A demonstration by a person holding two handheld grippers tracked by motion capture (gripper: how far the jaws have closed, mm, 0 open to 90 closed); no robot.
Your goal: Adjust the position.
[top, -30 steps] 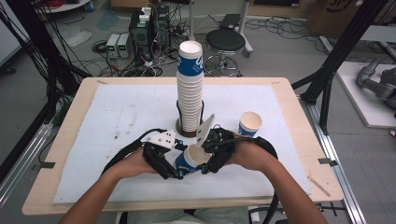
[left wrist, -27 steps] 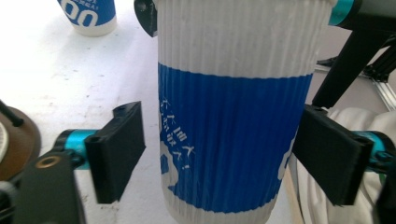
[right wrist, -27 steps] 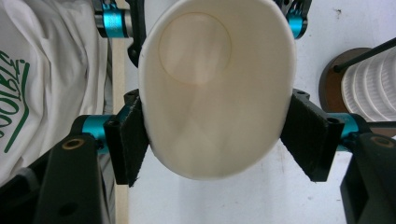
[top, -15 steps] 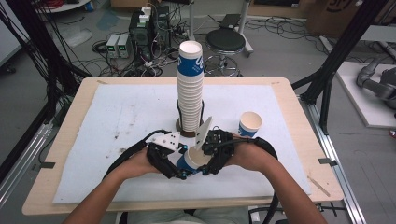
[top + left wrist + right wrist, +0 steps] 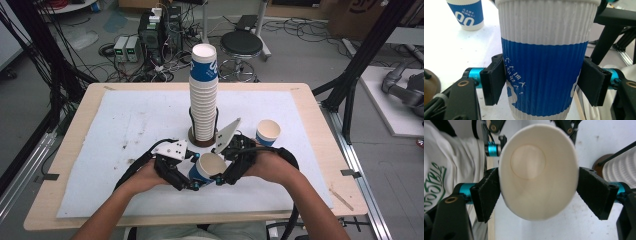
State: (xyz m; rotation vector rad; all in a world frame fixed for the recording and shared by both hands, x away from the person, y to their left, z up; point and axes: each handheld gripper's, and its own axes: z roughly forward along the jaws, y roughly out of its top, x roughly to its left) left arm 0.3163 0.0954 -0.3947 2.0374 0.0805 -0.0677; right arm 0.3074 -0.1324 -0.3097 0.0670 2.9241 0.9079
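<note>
A blue-and-white ribbed paper cup [image 5: 207, 167] hangs tilted between both grippers near the table's front. My left gripper [image 5: 192, 180] is shut on it. In the left gripper view its pads [image 5: 496, 82] press the blue band of the cup [image 5: 544, 62] from both sides, having just closed and then eased a little. My right gripper [image 5: 220, 172] faces the cup's mouth [image 5: 537, 172]. Its jaws have just been opening, and its pads [image 5: 487, 192] now stand at the rim's two sides without squeezing.
A tall stack of matching cups [image 5: 203, 100] stands on a brown round base [image 5: 192, 137] just behind the hands. One loose cup [image 5: 267, 132] stands upright to the right. A white mat [image 5: 125, 120] covers the wooden table [image 5: 75, 130].
The left gripper's jaws have closed onto the cup's body. The right gripper's jaws have widened at the rim. Both hands stay in nearly the same place.
</note>
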